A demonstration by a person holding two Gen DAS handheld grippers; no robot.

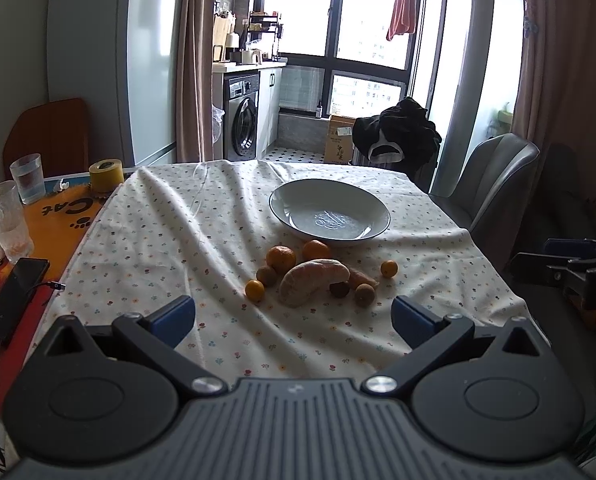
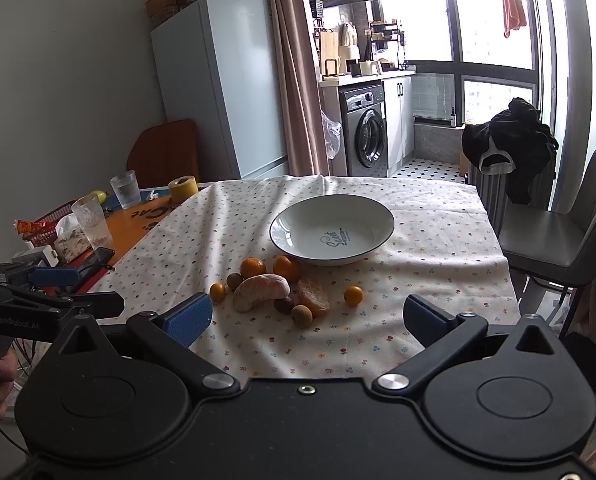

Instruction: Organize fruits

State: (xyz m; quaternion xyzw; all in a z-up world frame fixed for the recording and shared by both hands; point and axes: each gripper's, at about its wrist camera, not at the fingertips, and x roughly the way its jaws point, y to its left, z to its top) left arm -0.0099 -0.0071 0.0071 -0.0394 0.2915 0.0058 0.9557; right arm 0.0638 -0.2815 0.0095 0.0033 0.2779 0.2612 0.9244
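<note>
At the centre of the frame, on the wrinkled flower-print cloth covering the worktop [image 1: 146, 240], a peeled, curved pomelo-like segment [image 1: 312, 280] lies with its long axis left to right among small round orange citrus fruits [image 1: 281, 258] and brownish round fruits [image 1: 267, 276]. Just behind them sits a glossy white shallow ceramic bowl with a dark rim [image 1: 282, 196], empty. The left gripper [image 1: 294, 316] and right gripper [image 2: 308, 316] hover low in their frames with blue-padded fingers [image 2: 190, 318] spread wide, grasping nothing.

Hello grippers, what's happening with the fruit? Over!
Left gripper and right gripper open, empty. Fruit pile on cloth, bowl empty behind it. Nothing blocking.
</note>
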